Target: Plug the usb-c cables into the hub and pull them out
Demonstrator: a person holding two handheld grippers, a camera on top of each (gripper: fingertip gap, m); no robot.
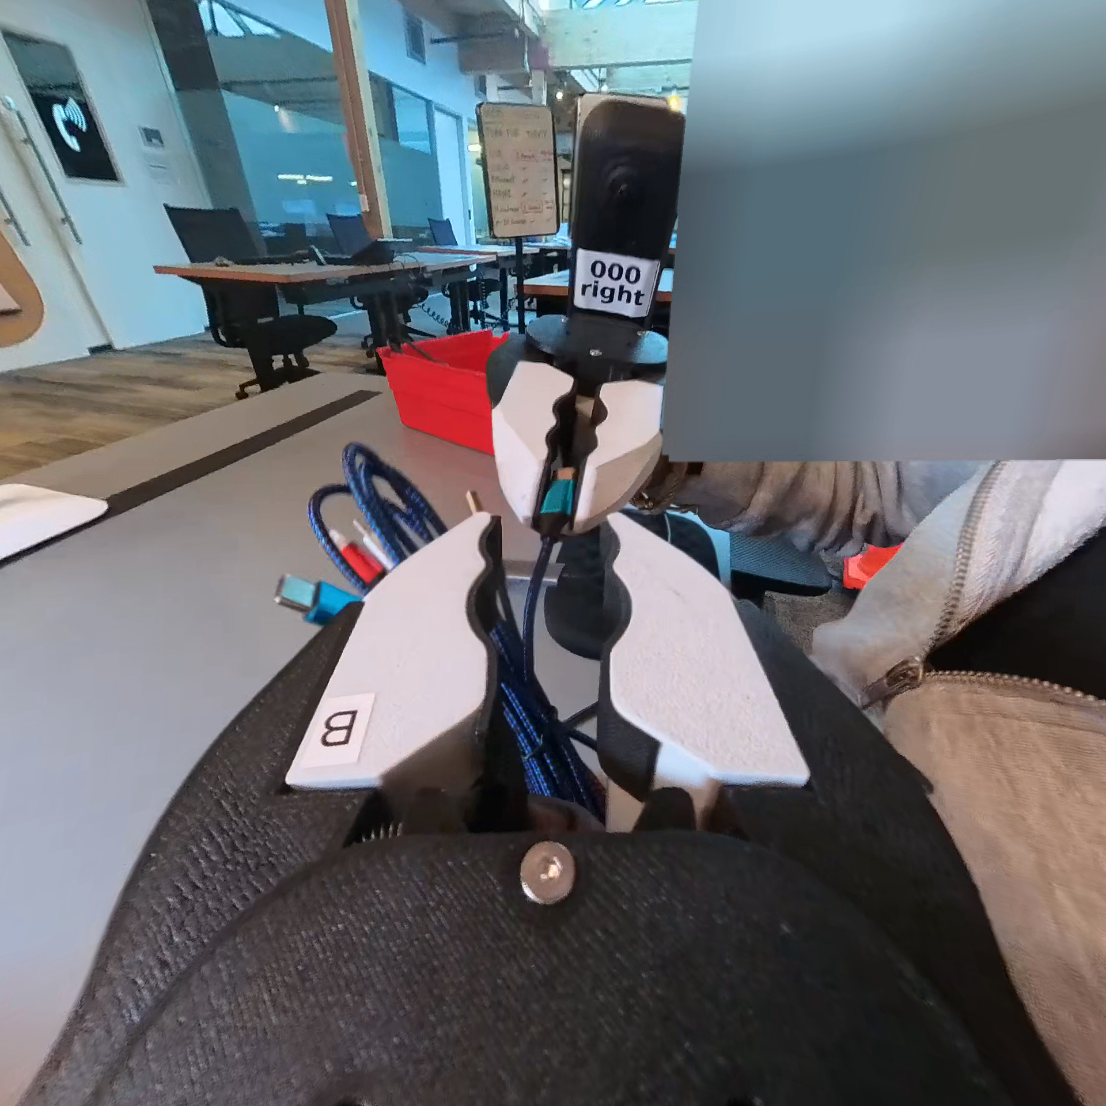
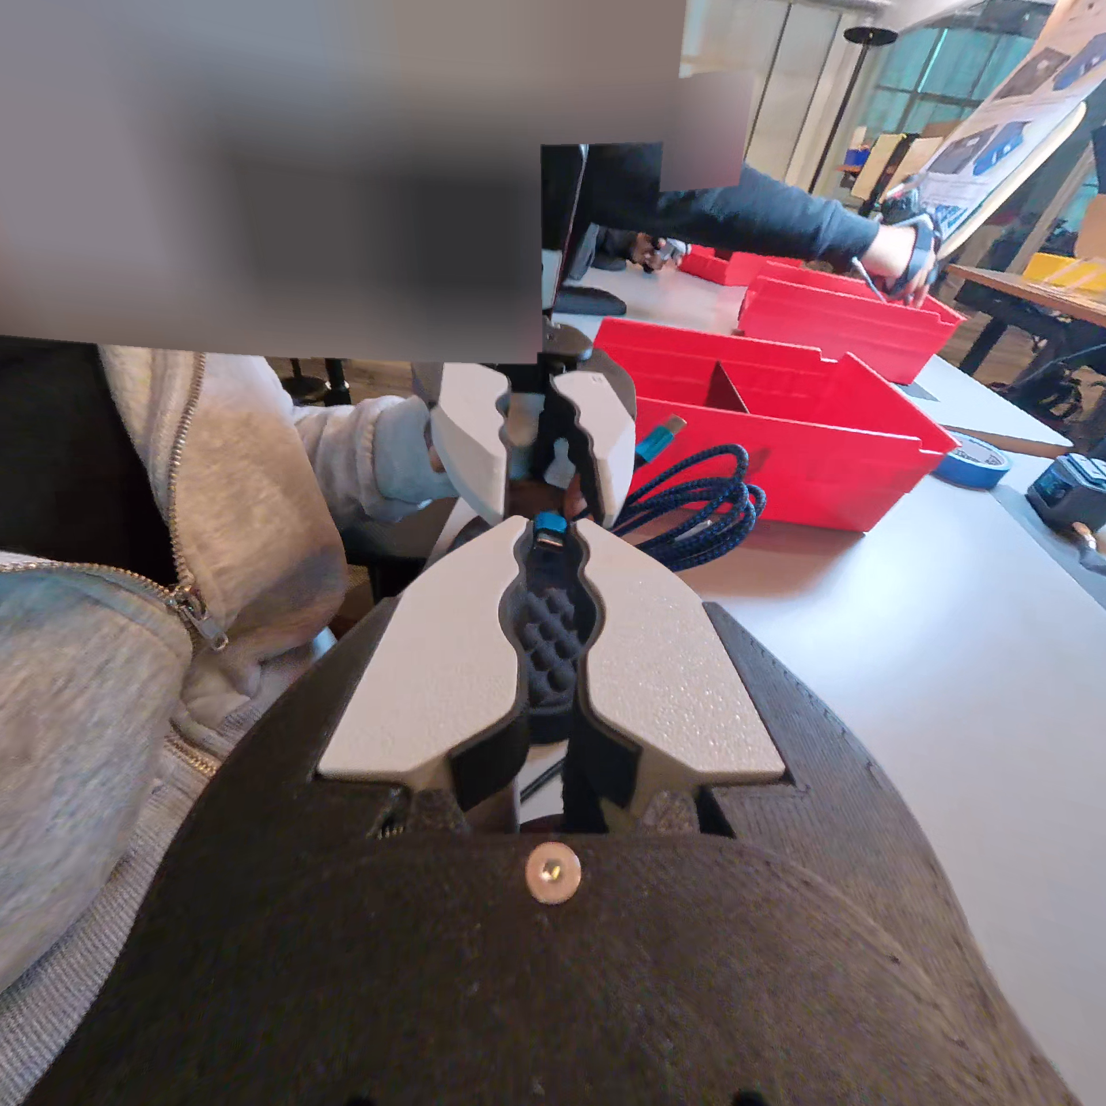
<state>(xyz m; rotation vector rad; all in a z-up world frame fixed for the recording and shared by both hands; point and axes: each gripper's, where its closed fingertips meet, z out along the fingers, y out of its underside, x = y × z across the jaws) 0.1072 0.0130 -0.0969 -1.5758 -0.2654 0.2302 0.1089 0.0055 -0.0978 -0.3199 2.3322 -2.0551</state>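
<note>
A blue-shelled usb-c plug (image 2: 549, 529) sat clamped at the tips of the right gripper (image 2: 550, 529), its dark braided cable (image 1: 532, 589) hanging down between the parted fingers of the left gripper (image 1: 553, 526), which gripped nothing I could make out. Just beside the left gripper lay a coil of blue braided cables (image 1: 383, 497) with a loose blue connector (image 1: 308, 595) and 2 red-sleeved plugs (image 1: 362, 553), all on the grey table (image 1: 149, 628). A red bin (image 2: 808, 437) stood behind the coil.

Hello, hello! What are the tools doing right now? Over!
Right tool shut on teal metal USB-C plug. Left tool open, empty. Hub mostly hidden. Coiled blue braided cables lying alongside.
</note>
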